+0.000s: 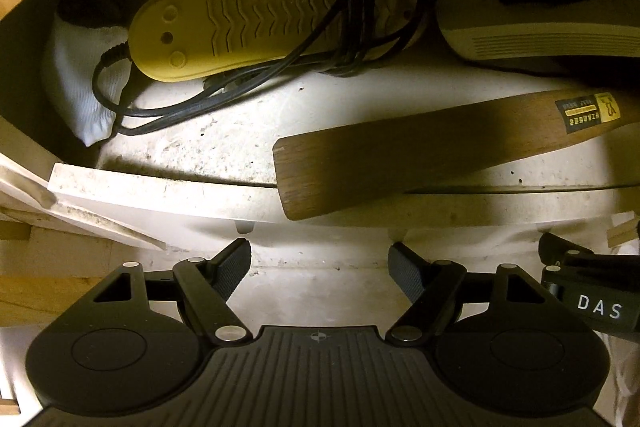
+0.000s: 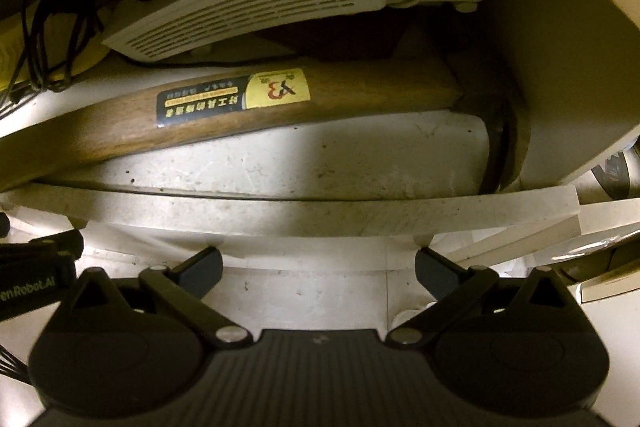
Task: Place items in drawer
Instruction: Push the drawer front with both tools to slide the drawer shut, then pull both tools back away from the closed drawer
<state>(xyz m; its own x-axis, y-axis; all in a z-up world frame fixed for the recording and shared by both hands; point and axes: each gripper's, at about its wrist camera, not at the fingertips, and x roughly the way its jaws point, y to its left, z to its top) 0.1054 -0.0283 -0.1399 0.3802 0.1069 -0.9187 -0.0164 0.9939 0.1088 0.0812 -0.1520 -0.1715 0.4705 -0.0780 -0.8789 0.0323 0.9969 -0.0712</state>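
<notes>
**Claws apart at the drawer front, hammer inside**

Both claws gape wide, gripping nothing: the left claw and right claw sit just short of the white drawer front edge. Inside, the hammer lies across the floor, handle end over the front edge, dark head at 3 o'clock. At 11 o'clock a yellow cord-wrapped device sits beside a white vented box

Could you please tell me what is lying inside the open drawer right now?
A hammer, a yellow shoe dryer with black cord, and a white vented box. Anything beneath them is hidden.
</notes>
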